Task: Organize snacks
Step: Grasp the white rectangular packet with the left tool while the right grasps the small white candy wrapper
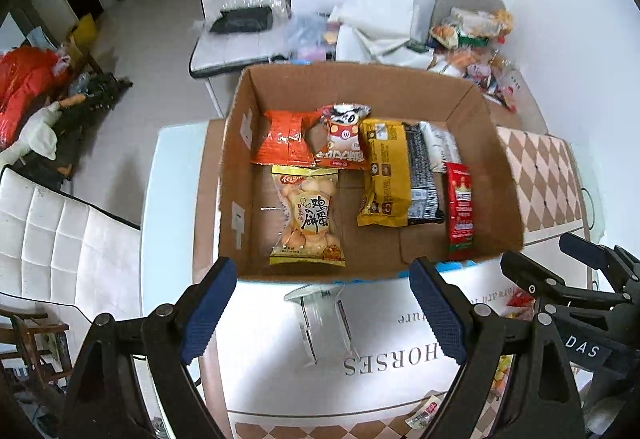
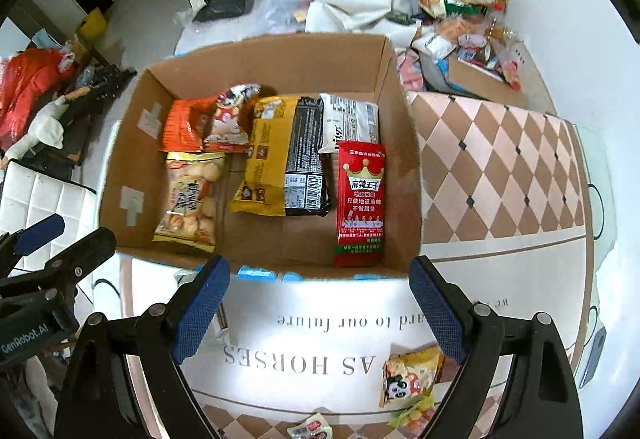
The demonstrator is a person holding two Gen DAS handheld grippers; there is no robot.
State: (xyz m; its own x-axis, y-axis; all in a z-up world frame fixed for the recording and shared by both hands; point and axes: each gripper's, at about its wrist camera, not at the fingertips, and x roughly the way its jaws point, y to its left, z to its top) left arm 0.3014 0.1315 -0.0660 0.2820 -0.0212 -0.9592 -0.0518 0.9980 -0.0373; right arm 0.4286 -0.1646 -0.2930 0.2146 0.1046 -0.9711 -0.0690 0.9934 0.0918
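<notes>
An open cardboard box (image 1: 236,143) (image 2: 404,143) stands on the table and holds several snack packs: an egg-biscuit bag (image 1: 308,215) (image 2: 190,199), an orange pack (image 1: 286,139) (image 2: 184,125), a yellow pack (image 1: 384,175) (image 2: 266,155), a black pack (image 2: 306,159) and a red crown pack (image 1: 460,207) (image 2: 362,203). My left gripper (image 1: 320,315) is open and empty, just short of the box's near wall. My right gripper (image 2: 320,311) is open and empty too. A small panda snack pack (image 2: 412,375) lies on the table by the right fingers.
A clear plastic cup (image 1: 324,319) lies on the tablecloth between the left fingers. Small snack packets (image 2: 312,429) lie at the near table edge. A heap of snacks (image 2: 468,15) sits on the far table. White chairs (image 1: 52,247) stand to the left and behind.
</notes>
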